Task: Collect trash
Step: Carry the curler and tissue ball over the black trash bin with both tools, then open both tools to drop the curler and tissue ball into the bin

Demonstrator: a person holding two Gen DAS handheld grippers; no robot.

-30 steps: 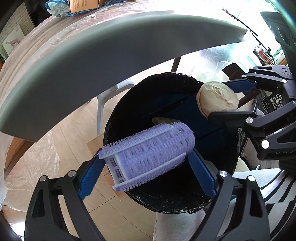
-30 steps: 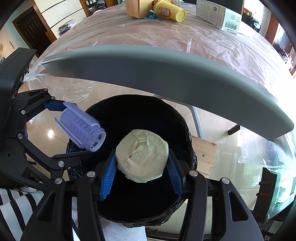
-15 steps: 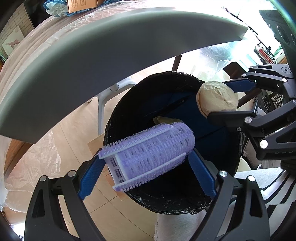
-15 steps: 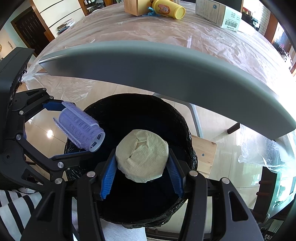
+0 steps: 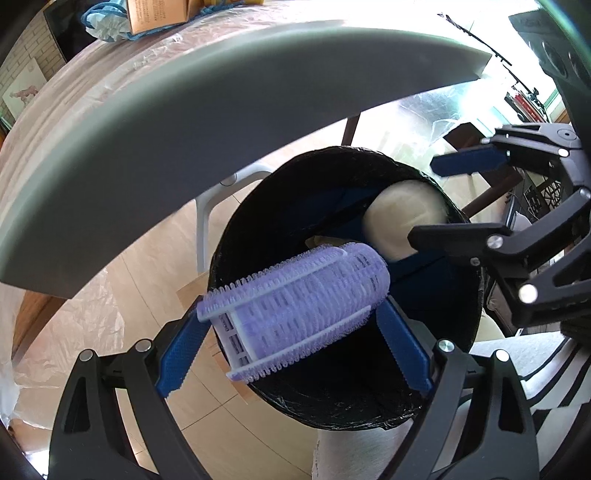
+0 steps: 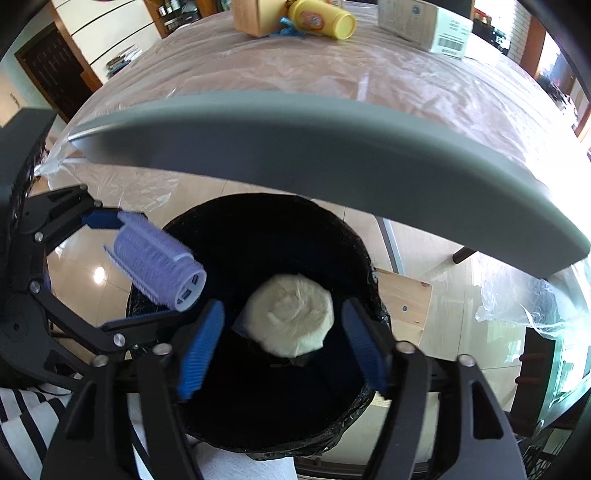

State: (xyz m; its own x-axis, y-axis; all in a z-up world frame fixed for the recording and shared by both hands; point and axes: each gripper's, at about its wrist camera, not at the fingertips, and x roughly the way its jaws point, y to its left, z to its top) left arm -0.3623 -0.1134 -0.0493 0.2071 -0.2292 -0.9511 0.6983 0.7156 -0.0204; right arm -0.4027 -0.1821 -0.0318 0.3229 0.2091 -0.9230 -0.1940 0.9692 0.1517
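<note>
My left gripper (image 5: pixel 291 328) is clenched on the purple hair roller (image 5: pixel 295 306), its blue pads pressing both bristled sides, and it holds the roller over the near-left rim of the trash bin (image 5: pixel 369 413). From my other camera the roller (image 6: pixel 155 266) hangs just above that same rim, its open end pointing toward the bin's middle. My right gripper (image 6: pixel 284 350) is spread wide and grips nothing; its blue fingers (image 6: pixel 201 349) stand apart on either side of the pale paper wad (image 6: pixel 291 319), which sits blurred below them inside the bin's black liner (image 6: pixel 266 229). Beyond the bin, a grey chair back (image 6: pixel 332 147) arches over its far side. Past the chair, well away from the bin, a plastic-covered table (image 6: pixel 406 81) carries a yellow cup (image 6: pixel 321 18) and a white box (image 6: pixel 424 22).
</note>
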